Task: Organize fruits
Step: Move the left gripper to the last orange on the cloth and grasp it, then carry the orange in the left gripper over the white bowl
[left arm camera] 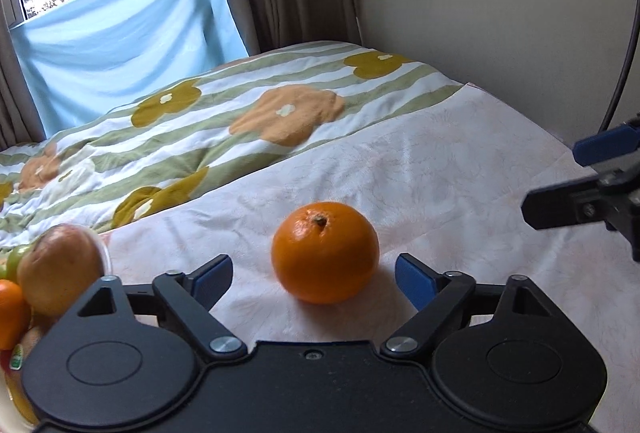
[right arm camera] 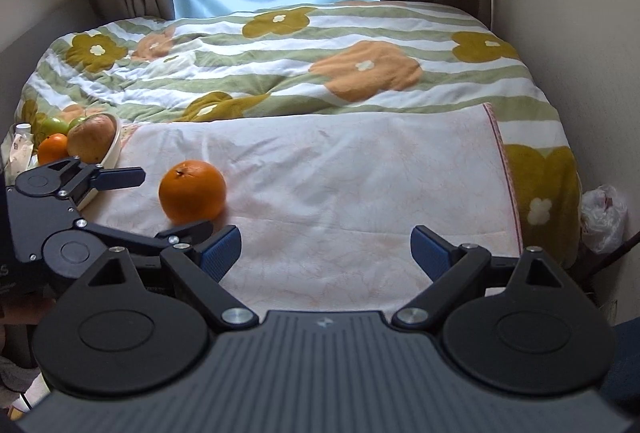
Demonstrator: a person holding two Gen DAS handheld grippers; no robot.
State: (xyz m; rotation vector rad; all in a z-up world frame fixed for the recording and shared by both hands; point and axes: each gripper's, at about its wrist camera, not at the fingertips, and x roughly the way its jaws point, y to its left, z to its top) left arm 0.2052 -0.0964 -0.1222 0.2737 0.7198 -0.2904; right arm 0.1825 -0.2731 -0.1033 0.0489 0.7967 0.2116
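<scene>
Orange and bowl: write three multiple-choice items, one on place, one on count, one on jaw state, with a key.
1. The loose orange lies
A. in the bowl
B. on the pale cloth
C. on the floor

2. Oranges visible in all:
A. one
B. two
C. four

3. The left gripper jaws are
A. open, orange between them
B. shut on the orange
C. shut, empty

Key: B, it sits on the cloth beside the bowl; B, a second orange is in the bowl; A, both pads stand apart from the fruit.
</scene>
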